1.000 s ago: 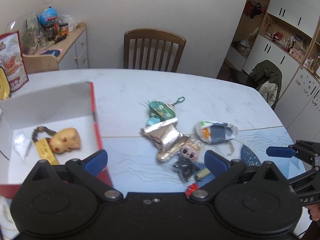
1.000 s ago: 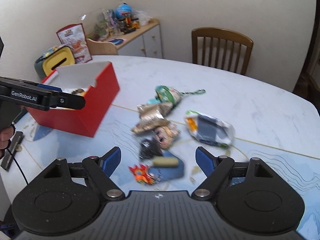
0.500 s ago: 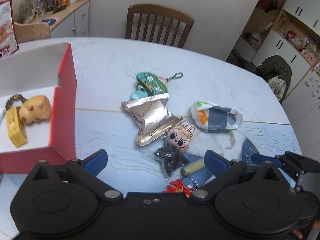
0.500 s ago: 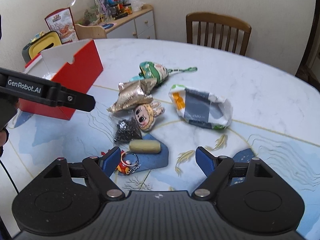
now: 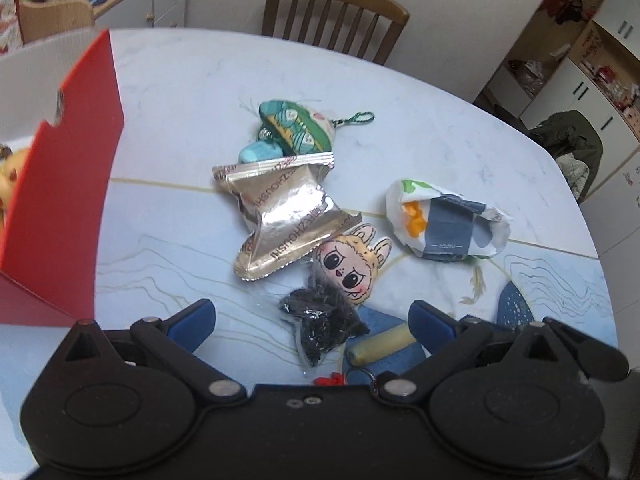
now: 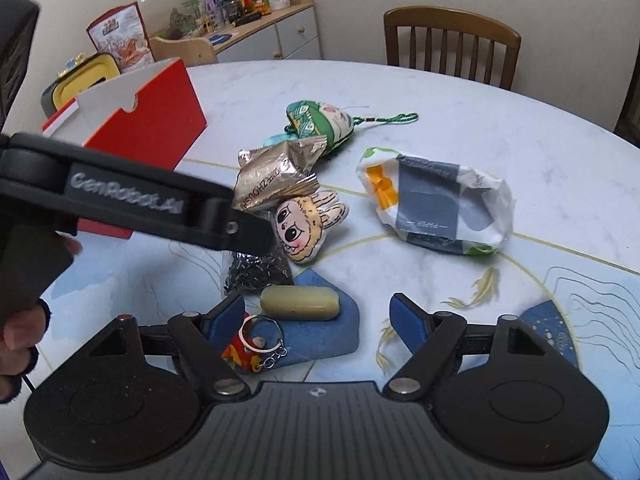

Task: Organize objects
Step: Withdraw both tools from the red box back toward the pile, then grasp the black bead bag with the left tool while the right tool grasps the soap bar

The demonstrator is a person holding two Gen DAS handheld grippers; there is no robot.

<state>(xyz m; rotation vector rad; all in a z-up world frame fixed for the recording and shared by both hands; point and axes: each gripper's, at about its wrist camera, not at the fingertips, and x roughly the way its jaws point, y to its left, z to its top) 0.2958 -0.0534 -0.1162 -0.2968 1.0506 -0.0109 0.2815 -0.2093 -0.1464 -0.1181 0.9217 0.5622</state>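
Low in frame, the right gripper (image 6: pixel 318 318), jaws closing on nothing, flanks a yellowish cylinder (image 6: pixel 299 303) lying crosswise; the empty left gripper (image 5: pixel 310 320) stands spread.

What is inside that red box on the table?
From the left claw's view, the red box shows only a sliver of a yellowish toy with dark red spots at its edge. The box's red wall hides the rest; the other view shows only white inner walls.
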